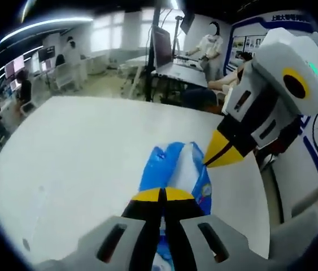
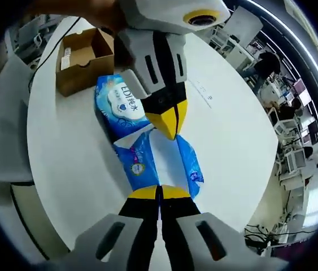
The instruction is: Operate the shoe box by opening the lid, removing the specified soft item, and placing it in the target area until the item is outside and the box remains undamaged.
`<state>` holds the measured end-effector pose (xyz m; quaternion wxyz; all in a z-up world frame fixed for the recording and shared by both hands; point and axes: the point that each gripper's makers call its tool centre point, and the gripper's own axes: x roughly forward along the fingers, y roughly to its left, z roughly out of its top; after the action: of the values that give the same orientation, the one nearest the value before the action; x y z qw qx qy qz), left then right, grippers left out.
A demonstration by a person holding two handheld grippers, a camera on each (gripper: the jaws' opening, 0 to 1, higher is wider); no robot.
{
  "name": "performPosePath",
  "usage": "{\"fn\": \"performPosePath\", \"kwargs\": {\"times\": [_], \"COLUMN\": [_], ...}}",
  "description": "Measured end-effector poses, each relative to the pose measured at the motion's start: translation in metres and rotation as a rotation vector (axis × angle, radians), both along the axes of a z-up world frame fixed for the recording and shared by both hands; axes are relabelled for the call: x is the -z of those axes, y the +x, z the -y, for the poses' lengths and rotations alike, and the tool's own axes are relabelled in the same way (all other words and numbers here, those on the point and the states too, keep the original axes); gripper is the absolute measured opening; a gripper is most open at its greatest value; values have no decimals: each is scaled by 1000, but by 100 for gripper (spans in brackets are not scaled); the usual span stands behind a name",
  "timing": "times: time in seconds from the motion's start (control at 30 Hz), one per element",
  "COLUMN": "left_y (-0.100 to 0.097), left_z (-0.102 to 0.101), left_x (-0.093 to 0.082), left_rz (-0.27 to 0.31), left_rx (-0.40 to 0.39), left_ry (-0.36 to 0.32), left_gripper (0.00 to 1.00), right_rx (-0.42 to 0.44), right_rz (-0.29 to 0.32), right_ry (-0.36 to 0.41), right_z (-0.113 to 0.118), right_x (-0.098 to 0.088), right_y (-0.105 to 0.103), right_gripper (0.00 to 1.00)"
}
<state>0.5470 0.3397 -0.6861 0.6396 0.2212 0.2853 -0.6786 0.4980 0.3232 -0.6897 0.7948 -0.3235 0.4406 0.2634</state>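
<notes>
— Blue plastic: the tissue pack (image 2: 126, 121) lies on the white table (image 2: 232, 130) at the centre of the right gripper view, just below the open cardboard shoe box (image 2: 82, 56) in the upper left, and outside it.

— And the claws?

— The right gripper (image 2: 160, 195) has its yellow tips pressed together on the pack's near end, bottom centre. The left gripper (image 2: 167, 125) comes down from the top of that frame, tips together on the pack's middle.

— What does the left gripper view show?

— Its own jaws (image 1: 162, 195) meet at the pack (image 1: 175, 166), low centre; the right gripper (image 1: 222, 152) enters from the right, its tip touching the wrapper.
</notes>
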Motion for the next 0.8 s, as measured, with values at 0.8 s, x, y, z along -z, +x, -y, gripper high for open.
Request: {"fn": "performPosePath", "kwargs": {"times": [0.8], "left_y": [8], "left_z": [9], "left_x": [57], "left_rz": [-48], "left_rx": [-11], "left_ry": [50], "left_gripper": [0], "right_rx": [45], "right_rz": [0], "right_ry": [-20], "right_z": [11], "right_x": [51], "right_y": [5], "right_gripper": [0]}}
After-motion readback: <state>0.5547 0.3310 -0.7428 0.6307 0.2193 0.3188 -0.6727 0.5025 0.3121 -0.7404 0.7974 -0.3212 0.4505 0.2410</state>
